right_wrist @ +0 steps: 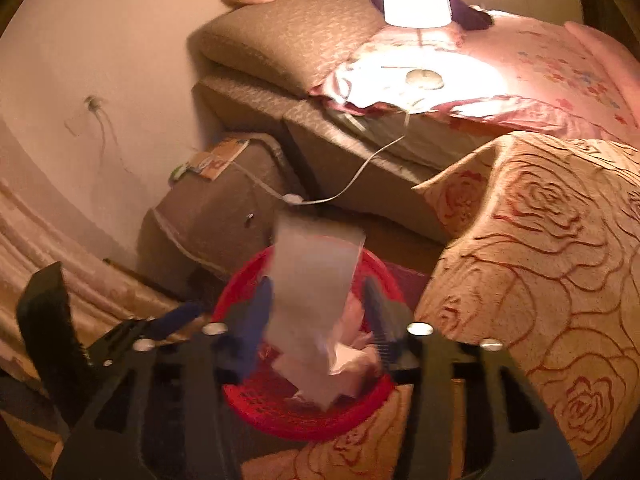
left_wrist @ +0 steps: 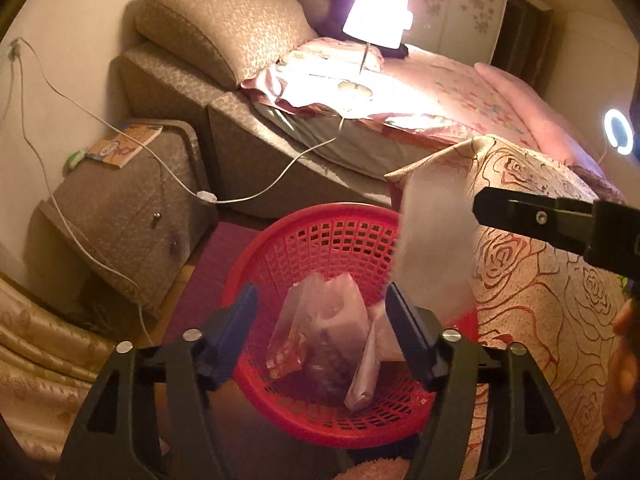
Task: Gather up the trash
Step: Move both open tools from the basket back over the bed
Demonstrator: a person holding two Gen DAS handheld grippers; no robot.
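Drop step: a blurred white wrapper hangs between the right tongs' wide jaws over the red basket. Left tongs wide, empty. Next, find more trash.

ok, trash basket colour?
Red, lattice-walled basket; clearest in the left wrist view.

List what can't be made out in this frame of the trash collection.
- White tissue-like sheet: motion-blurred in both wrist views; whether the right claw grips it or it is falling cannot be told.
- Red basket: near rim hidden by the left claw in the left wrist view.
- Clear plastic bags: contents unreadable, dim light.
- Booklet on the nightstand: print too small.
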